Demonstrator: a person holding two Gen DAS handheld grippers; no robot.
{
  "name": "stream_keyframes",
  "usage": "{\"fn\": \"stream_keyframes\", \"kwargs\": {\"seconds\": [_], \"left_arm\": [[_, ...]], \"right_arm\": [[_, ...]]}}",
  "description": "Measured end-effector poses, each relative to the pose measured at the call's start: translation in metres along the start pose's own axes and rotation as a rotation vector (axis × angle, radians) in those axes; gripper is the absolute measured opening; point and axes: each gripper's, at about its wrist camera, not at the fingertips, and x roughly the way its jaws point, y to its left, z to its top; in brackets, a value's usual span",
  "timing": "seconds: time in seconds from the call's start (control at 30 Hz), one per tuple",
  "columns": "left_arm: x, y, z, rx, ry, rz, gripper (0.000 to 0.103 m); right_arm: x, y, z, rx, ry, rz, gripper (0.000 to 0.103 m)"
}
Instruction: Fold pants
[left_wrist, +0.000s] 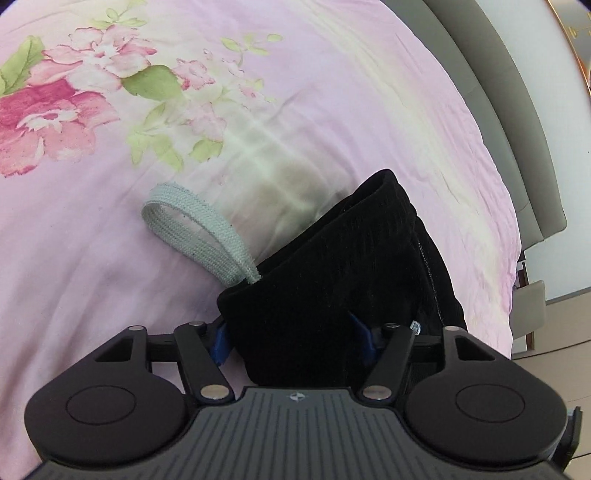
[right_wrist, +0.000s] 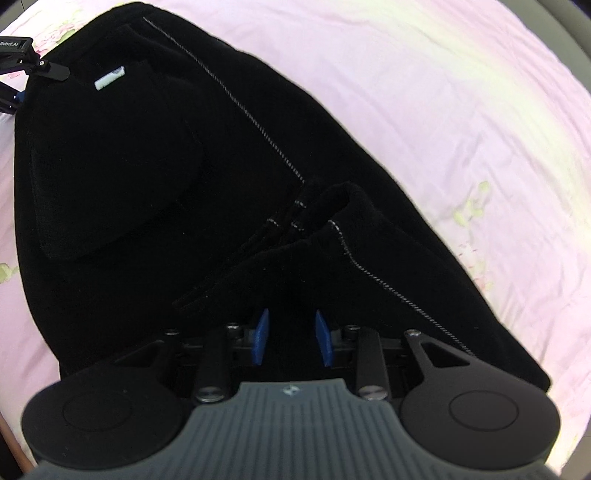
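Left wrist view: the left gripper (left_wrist: 291, 332) straddles a thick bunch of the black pants (left_wrist: 332, 266), its blue pads (left_wrist: 218, 341) set wide on either side. The cloth fills the gap, but I can't tell whether the pads press on it. A grey drawstring loop (left_wrist: 195, 225) trails out at ten o'clock over the pink flowered bedsheet (left_wrist: 129, 110).

Right wrist view: the pants lie doubled over, filling the frame from nine to four o'clock, with a white label (right_wrist: 110, 78) at eleven. The right gripper (right_wrist: 291, 341) hangs over the near edge, jaws narrowed; whether they pinch cloth, I can't tell. At least one fold looks made; I'd say squaring and a final fold remain.
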Motion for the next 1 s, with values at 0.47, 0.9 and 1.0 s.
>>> {"fn": "stream_keyframes", "kwargs": {"seconds": [0.47,0.9,1.0], "left_arm": [[-0.078,-0.129,-0.021,0.333,-0.185,-0.006,0.031],[-0.093,-0.345,-0.135,0.78,-0.219,-0.085,0.029],[-0.067,-0.392,-0.184,0.918,-0.178,-0.08,0.029]], "right_arm": [[0.011,-0.008,0.0,0.043,-0.009,0.029,0.019],[-0.054,-0.063,-0.118,0.184,-0.107,0.009,0.032],[-0.06,-0.082,-0.154,0.228,-0.119,0.012,0.032]]}}
